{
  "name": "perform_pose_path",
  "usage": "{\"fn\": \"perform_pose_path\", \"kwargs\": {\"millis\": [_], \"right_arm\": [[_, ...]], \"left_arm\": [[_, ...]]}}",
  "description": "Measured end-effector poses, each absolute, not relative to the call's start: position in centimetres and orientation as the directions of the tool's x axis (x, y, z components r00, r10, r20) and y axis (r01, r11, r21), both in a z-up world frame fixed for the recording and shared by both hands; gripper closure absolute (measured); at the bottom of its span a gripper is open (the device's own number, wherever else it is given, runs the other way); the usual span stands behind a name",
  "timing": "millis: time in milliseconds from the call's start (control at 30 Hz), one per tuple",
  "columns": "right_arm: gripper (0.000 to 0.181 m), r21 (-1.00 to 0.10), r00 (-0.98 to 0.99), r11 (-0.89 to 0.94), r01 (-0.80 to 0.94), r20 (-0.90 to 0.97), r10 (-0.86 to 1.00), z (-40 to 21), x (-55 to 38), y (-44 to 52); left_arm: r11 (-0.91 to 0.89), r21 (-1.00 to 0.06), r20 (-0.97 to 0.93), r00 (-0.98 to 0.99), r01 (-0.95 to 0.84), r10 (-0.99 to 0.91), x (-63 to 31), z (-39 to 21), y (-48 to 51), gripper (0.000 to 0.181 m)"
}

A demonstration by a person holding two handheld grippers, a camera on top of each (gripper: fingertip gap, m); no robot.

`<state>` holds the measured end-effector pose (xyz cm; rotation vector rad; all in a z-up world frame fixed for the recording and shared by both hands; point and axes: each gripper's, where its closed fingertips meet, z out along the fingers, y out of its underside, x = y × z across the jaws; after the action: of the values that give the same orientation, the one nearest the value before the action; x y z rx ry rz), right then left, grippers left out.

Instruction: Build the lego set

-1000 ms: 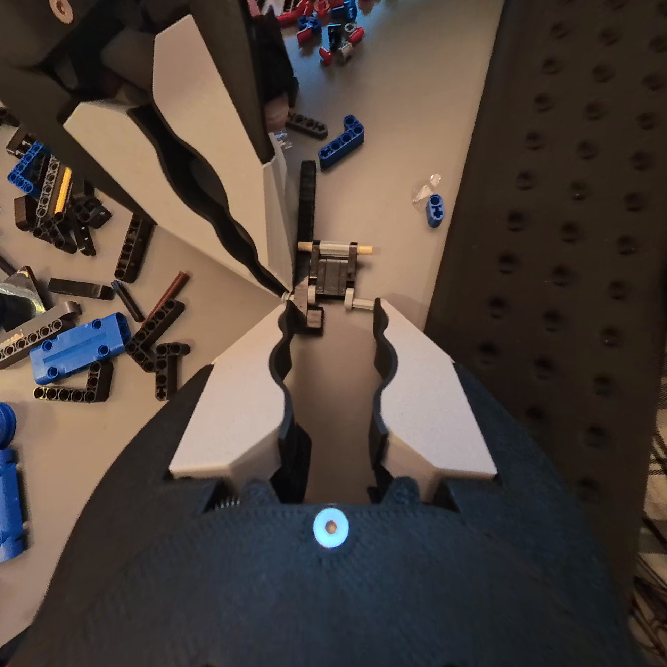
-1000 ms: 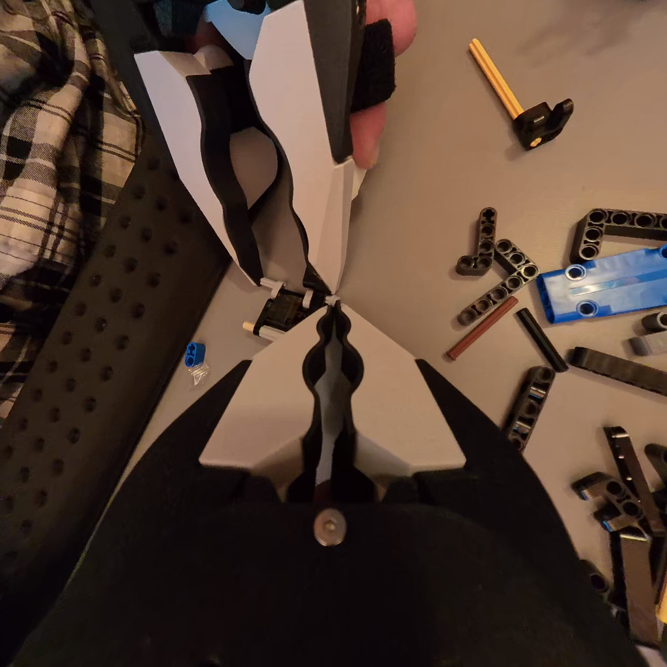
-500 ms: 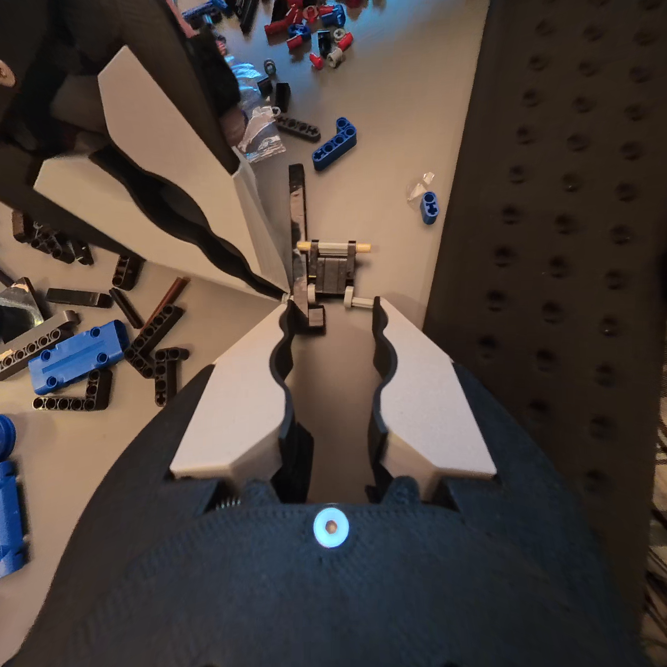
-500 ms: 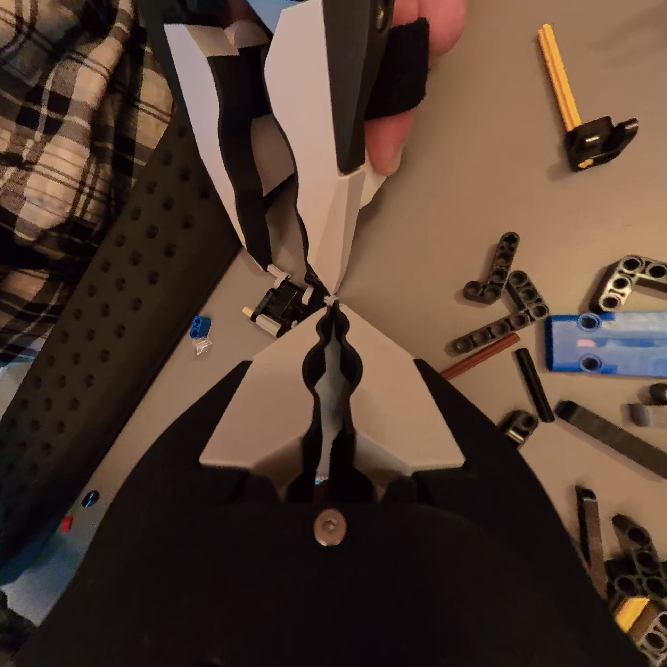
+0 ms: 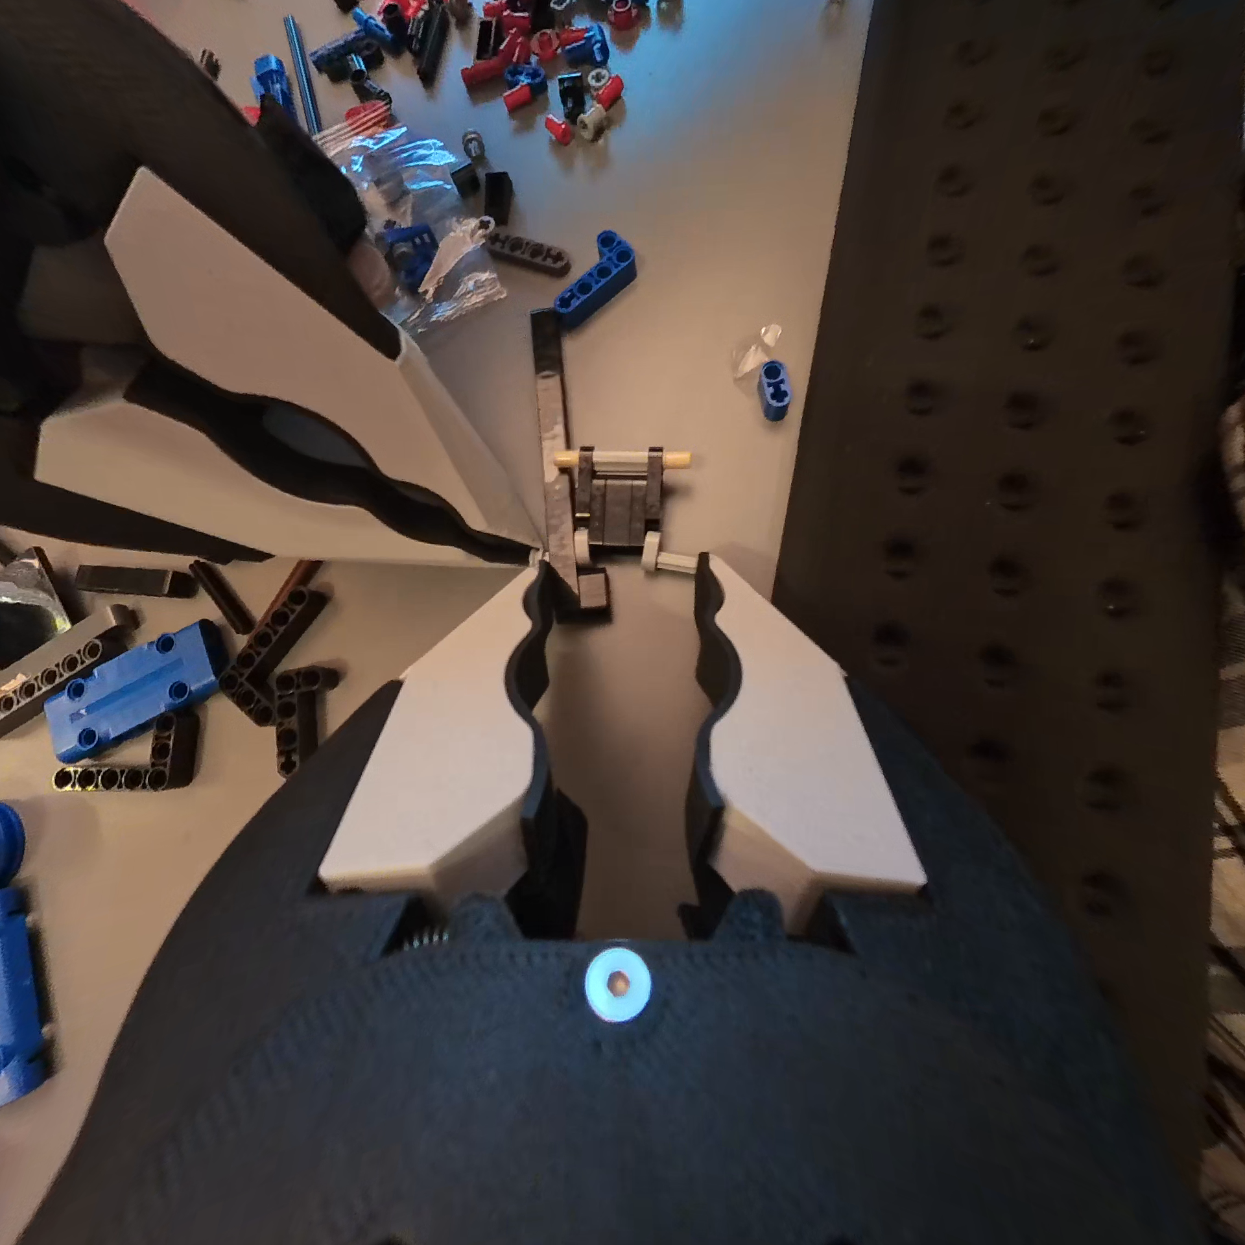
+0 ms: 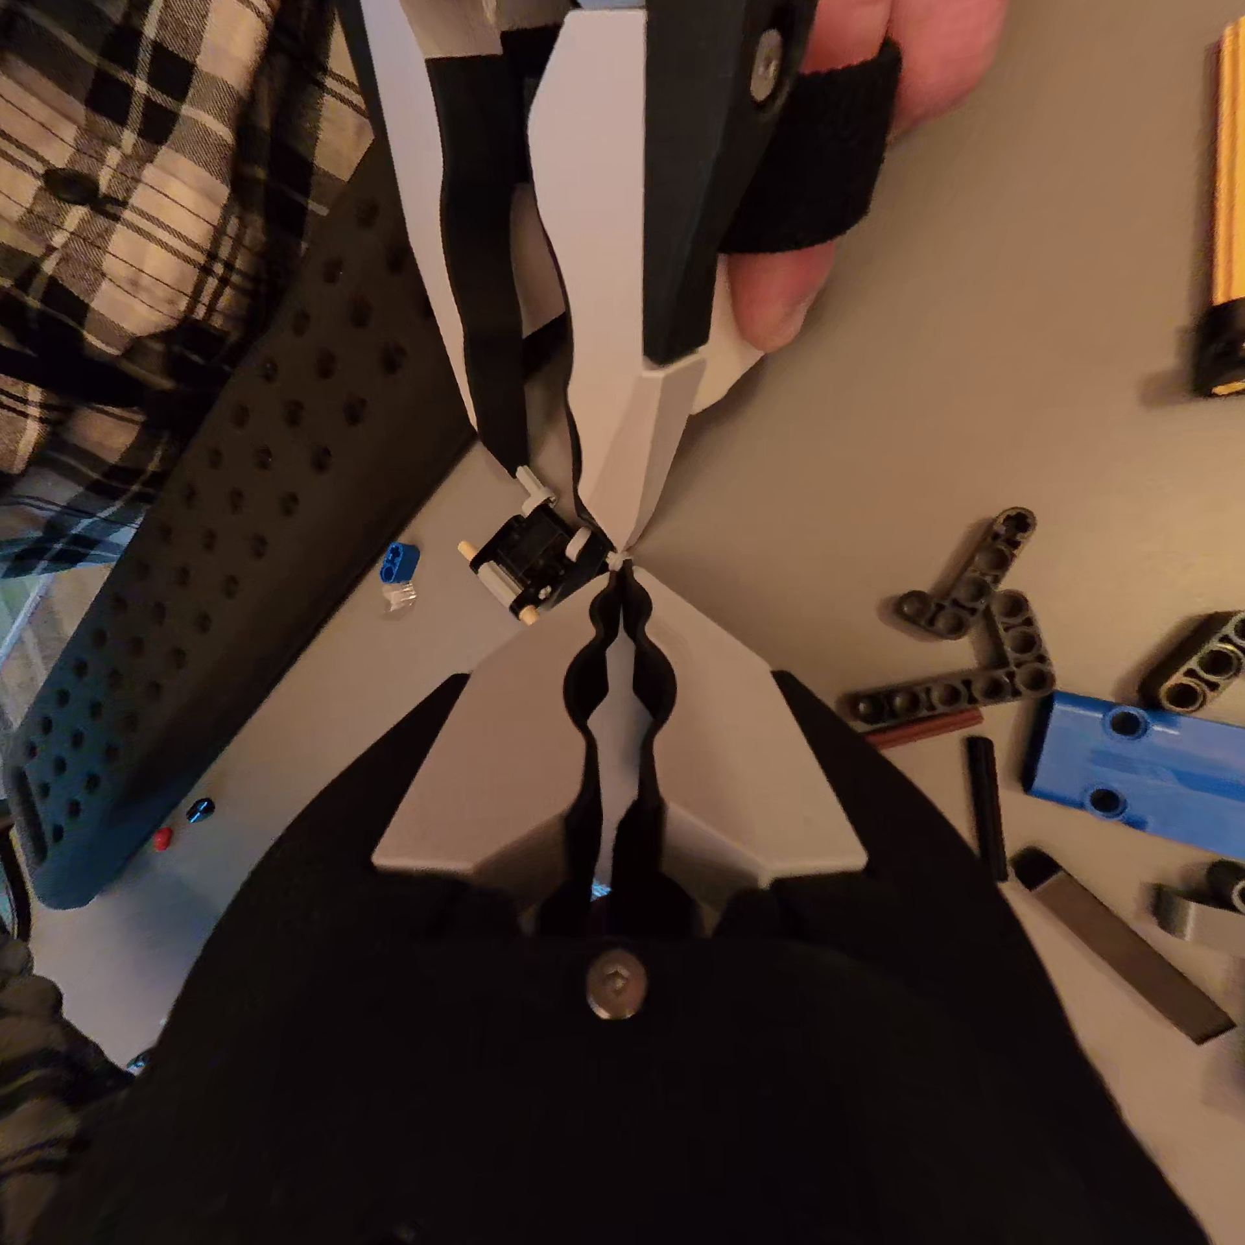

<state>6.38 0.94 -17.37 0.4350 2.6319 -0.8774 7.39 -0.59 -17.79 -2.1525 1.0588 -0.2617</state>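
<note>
My landmark is the small black lego assembly (image 5: 616, 502) — a dark ribbed block carrying a grey cross-axle with tan tips at its far end and grey connectors at the near end, with a long black beam (image 5: 554, 431) standing up along its left side. It sits on the counter (image 5: 707, 222) just beyond the tips of my left gripper (image 5: 623, 572), whose fingers (image 5: 768, 727) are spread apart, bracketing the assembly's near end; its grey pin touches, or almost touches, the right finger's tip. My right gripper (image 6: 620, 572) comes in from the assembly's left, fingers clenched on a tiny grey pin (image 6: 616, 558) at their tips (it sits right at the assembly's near corner).

The counter is a plain grey-beige surface. Right of the assembly lies a small blue connector (image 5: 775, 391), and past that a dark perforated mat (image 5: 1010, 471). Left of it loose parts lie scattered — a blue panel (image 5: 131, 700) and black beams (image 5: 269, 660); beyond it, a blue angled beam (image 5: 596, 279), a crumpled plastic bag (image 5: 431, 222) and red pins (image 5: 539, 54).
</note>
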Motion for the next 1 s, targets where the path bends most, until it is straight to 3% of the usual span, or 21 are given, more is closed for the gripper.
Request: {"fn": "perform_pose_path", "kwargs": {"millis": [133, 367, 533, 1000], "right_arm": [[0.181, -0.541, -0.895, 0.734, 0.412, -0.391, 0.214, -17.3, 6.5, 0.9], [0.181, -0.583, -0.895, 0.686, 0.435, -0.363, 0.260, -17.3, 6.4, 0.5], [0.181, -0.588, -0.897, 0.682, 0.435, -0.351, 0.270, -17.3, 6.5, 0.4], [0.181, -0.605, -0.902, 0.670, 0.430, -0.323, 0.288, -17.2, 6.4, 0.2]], "left_arm": [[-0.417, -0.694, -0.097, 0.650, -0.587, -0.753, 7.2, -17.5, -0.8, 0.134], [-0.431, -0.770, 0.011, 0.666, -0.471, -0.746, 6.9, -15.5, -1.2, 0.144], [-0.435, -0.718, -0.031, 0.649, -0.543, -0.760, 7.0, -16.8, -1.6, 0.142], [-0.414, -0.706, -0.077, 0.644, -0.574, -0.762, 6.8, -17.1, -1.8, 0.143]]}}
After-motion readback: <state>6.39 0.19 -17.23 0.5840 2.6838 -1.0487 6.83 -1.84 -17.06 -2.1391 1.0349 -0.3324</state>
